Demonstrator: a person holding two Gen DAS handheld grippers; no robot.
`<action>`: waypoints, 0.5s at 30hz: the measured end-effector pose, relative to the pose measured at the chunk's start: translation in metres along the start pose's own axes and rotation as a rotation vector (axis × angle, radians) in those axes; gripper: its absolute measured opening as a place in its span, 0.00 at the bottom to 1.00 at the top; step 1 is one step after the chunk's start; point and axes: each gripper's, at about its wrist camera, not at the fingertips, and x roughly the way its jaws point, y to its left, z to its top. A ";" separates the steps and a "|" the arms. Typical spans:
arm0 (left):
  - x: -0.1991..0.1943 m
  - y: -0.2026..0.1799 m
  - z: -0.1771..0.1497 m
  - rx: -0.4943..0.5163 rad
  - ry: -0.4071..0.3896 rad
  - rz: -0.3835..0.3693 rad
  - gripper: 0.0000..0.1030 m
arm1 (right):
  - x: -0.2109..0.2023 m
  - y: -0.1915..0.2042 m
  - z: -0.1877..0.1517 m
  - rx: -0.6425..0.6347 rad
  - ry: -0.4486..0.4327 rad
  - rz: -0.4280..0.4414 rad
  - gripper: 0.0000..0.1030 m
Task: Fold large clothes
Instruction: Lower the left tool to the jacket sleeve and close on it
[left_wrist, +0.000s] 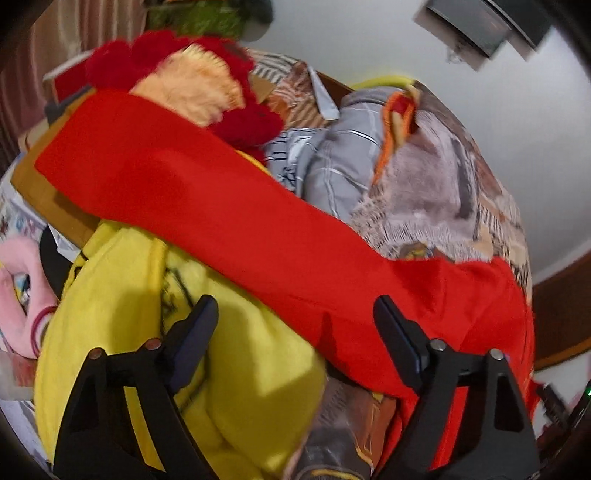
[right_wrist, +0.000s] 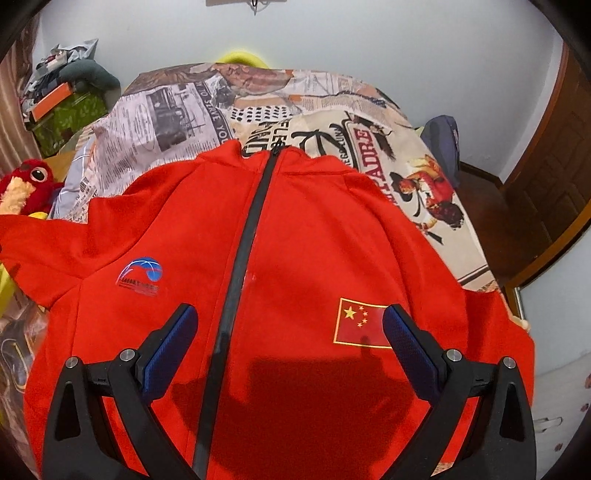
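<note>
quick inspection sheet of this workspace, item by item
surface: bed with a newspaper-print cover.
job's things: red zip jacket spread front up, zipper closed; one sleeve stretched out sideways over the clutter.
clutter: yellow plush under the sleeve, red plush toy, grey checked fabric.
grippers: left gripper open over the sleeve's edge; right gripper open above the jacket's chest; neither holds anything.
cables: nothing seen.
surroundings: white wall, wooden door, piled boxes in the corner.
</note>
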 end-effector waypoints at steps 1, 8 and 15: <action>0.003 0.008 0.005 -0.034 0.005 -0.015 0.75 | 0.003 0.000 0.001 0.003 0.004 0.002 0.97; 0.027 0.046 0.026 -0.220 0.032 -0.033 0.43 | 0.018 0.001 -0.001 0.025 0.049 0.025 0.97; 0.022 0.031 0.033 -0.148 -0.011 0.109 0.09 | 0.021 -0.002 -0.006 0.022 0.063 0.017 0.97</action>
